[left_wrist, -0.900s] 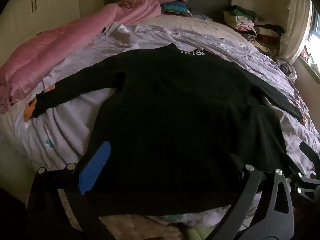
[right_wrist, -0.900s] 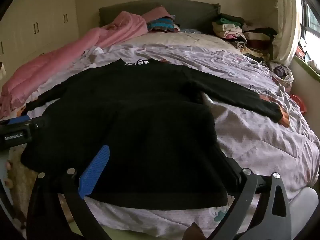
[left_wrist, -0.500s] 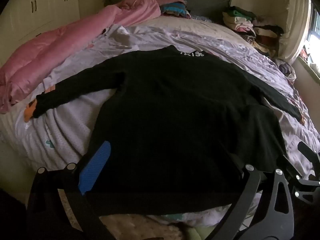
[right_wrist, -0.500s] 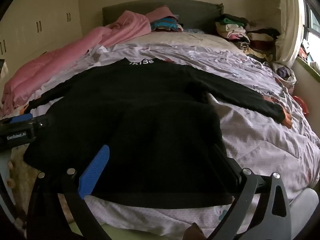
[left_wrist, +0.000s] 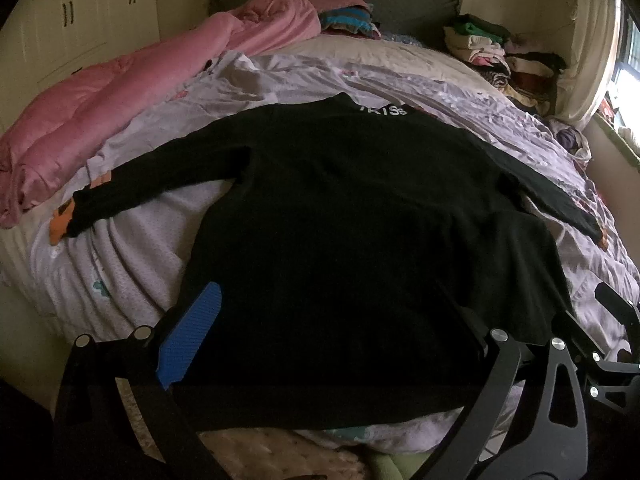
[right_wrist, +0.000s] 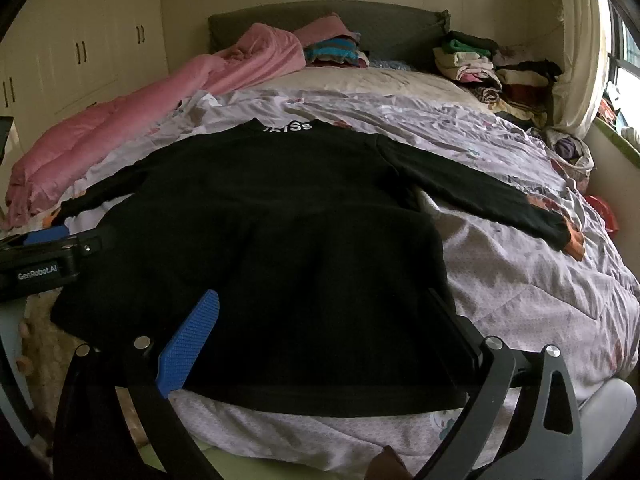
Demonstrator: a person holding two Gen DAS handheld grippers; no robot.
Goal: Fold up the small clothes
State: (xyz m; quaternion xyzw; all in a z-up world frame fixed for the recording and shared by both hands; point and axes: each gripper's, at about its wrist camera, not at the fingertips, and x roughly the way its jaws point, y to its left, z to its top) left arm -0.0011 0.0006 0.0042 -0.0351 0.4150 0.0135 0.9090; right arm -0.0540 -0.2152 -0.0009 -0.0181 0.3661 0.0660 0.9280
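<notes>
A black long-sleeved dress (left_wrist: pixel 352 232) lies flat on the bed, neck away from me, sleeves spread left and right; it also shows in the right wrist view (right_wrist: pixel 280 240). White letters mark its collar (right_wrist: pixel 288 127). My left gripper (left_wrist: pixel 332 320) is open and empty, hovering over the hem. My right gripper (right_wrist: pixel 320 320) is open and empty over the hem's right part. The left gripper's body (right_wrist: pixel 40 268) shows at the left of the right wrist view.
A lilac quilt (right_wrist: pixel 520 272) covers the bed. A pink duvet (left_wrist: pixel 120 100) lies along the left side. Folded clothes piles (right_wrist: pixel 492 68) stand at the far right by the headboard. A wardrobe (right_wrist: pixel 80 48) is at the left, a window at the right.
Both grippers have drawn back slightly and risen; the dress looks a little farther away. The dress has not moved.
</notes>
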